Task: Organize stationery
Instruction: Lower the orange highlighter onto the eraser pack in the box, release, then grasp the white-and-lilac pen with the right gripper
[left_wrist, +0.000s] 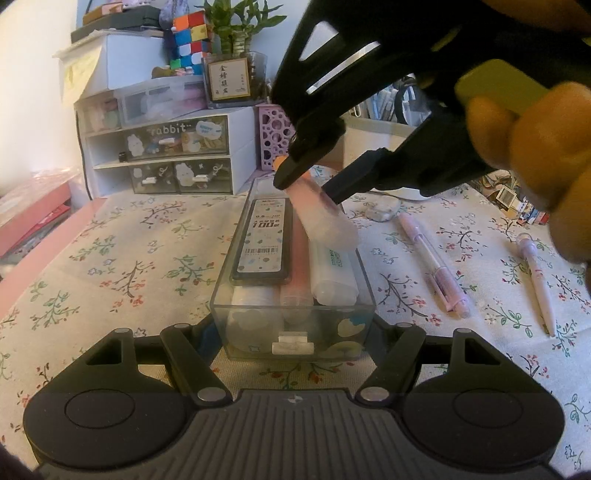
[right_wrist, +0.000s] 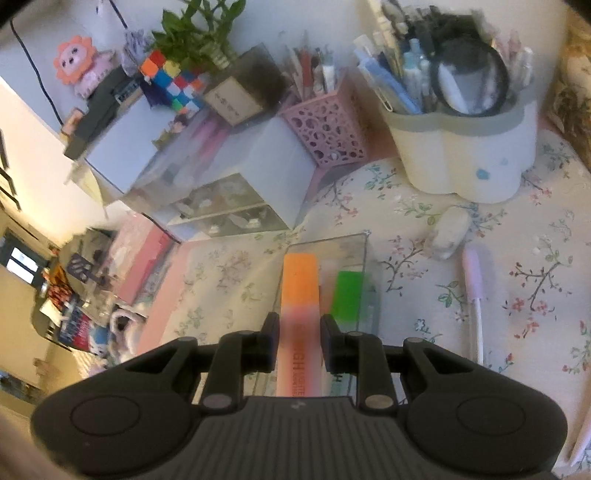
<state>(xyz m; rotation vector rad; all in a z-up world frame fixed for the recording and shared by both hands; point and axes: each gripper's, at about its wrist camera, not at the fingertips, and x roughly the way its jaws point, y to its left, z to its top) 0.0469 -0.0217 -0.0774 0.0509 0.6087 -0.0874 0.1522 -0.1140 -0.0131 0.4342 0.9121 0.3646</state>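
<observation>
A clear plastic drawer box (left_wrist: 364, 275) lies on the floral tablecloth. It holds a black lead-refill case (left_wrist: 263, 240), a white highlighter (left_wrist: 334, 273) and other highlighters. My left gripper (left_wrist: 293, 325) is shut on the box's near end. My right gripper (right_wrist: 298, 334) is shut on an orange highlighter (right_wrist: 299, 295) and holds it tilted over the box (right_wrist: 364, 245); it also shows in the left wrist view (left_wrist: 317, 201). A green-capped highlighter (right_wrist: 347, 295) lies in the box. Two pink pens (left_wrist: 434, 258) (left_wrist: 537, 280) lie on the cloth to the right.
A white drawer unit (left_wrist: 162, 155) stands at the back, with a plant pot (left_wrist: 236, 79) and a colour cube (left_wrist: 190, 40) on top. A pink mesh pen cup (right_wrist: 327, 129) and a white pen holder (right_wrist: 465, 147) stand behind. A small white eraser (right_wrist: 448, 234) lies nearby.
</observation>
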